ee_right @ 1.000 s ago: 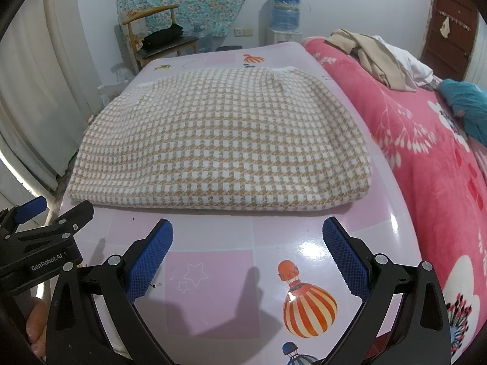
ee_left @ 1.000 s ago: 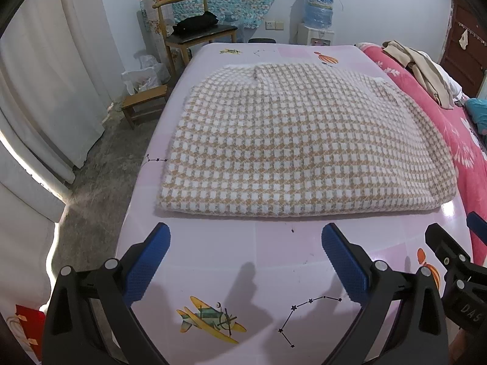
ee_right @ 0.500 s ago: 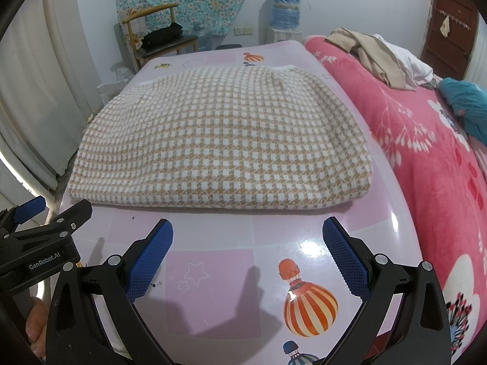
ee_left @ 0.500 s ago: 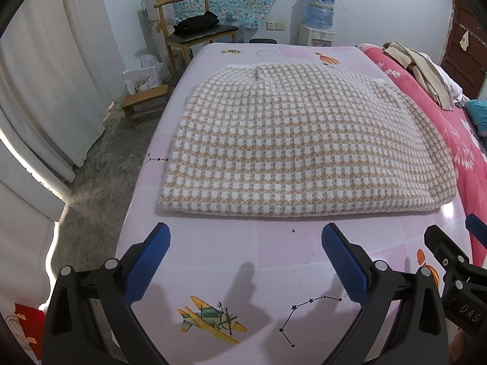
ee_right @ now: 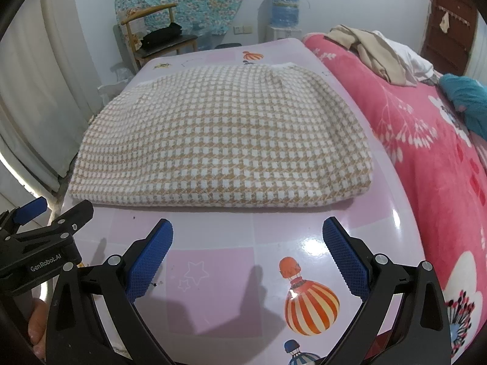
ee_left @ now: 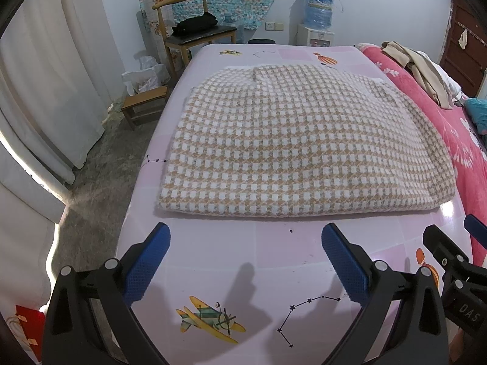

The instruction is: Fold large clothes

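A tan-and-white checked garment (ee_left: 304,146) lies folded flat in a broad rectangle on the pink patterned table (ee_left: 243,258); it also shows in the right wrist view (ee_right: 225,146). My left gripper (ee_left: 245,243) is open and empty, hovering over the table just short of the garment's near edge. My right gripper (ee_right: 248,240) is open and empty, beside it to the right, also just short of the near edge. Each gripper shows at the edge of the other's view.
A bed with a pink floral blanket (ee_right: 426,140) adjoins the table's right side, with beige clothes (ee_right: 374,51) and a teal cloth (ee_right: 465,103) on it. A wooden chair (ee_left: 194,36), a low stool (ee_left: 146,103) and white curtains (ee_left: 45,91) stand left. A water dispenser (ee_left: 316,21) stands behind.
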The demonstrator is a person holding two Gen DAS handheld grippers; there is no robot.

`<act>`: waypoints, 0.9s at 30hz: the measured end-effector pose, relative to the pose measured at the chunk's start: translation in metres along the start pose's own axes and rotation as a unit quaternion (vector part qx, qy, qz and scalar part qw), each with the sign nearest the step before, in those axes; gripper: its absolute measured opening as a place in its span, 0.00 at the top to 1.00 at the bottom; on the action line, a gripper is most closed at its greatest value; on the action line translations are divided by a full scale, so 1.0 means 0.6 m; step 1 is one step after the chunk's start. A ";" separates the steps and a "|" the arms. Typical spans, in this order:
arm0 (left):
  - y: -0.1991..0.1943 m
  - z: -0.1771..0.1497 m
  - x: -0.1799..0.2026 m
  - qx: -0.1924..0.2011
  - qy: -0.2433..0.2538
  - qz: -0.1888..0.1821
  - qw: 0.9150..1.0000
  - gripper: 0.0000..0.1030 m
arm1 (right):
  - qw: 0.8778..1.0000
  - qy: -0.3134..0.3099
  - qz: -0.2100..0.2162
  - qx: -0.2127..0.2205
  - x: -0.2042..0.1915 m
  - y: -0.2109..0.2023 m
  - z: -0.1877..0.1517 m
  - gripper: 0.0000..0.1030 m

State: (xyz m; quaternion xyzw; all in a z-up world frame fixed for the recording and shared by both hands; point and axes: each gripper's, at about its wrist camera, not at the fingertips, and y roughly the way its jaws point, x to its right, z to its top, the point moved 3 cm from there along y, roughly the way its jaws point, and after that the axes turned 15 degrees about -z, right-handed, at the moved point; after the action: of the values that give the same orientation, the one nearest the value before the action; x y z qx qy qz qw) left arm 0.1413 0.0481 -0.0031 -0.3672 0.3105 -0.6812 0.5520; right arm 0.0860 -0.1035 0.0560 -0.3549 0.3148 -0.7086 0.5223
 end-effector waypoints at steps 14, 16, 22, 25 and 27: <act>0.000 0.000 0.001 0.001 0.000 0.001 1.000 0.05 | 1.000 0.001 -0.003 0.000 -0.001 -0.001 0.000 0.08; 0.000 0.000 0.001 0.000 -0.001 0.000 1.000 0.05 | 1.000 0.002 -0.003 0.000 -0.001 -0.001 0.000 0.08; 0.001 0.000 0.002 0.000 -0.001 0.000 1.000 0.05 | 1.000 0.003 -0.003 -0.002 -0.001 -0.001 -0.001 0.08; 0.002 0.000 0.001 0.000 -0.001 0.000 1.000 0.05 | 1.000 0.003 -0.004 -0.002 -0.002 -0.001 0.000 0.08; 0.002 0.000 0.001 0.000 -0.001 -0.001 1.000 0.05 | 1.000 0.003 -0.004 -0.002 -0.002 -0.001 -0.001 0.08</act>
State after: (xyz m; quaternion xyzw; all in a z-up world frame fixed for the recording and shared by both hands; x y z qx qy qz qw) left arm 0.1417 0.0471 -0.0042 -0.3683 0.3099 -0.6810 0.5519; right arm 0.0857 -0.1020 0.0561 -0.3549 0.3170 -0.7110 0.5178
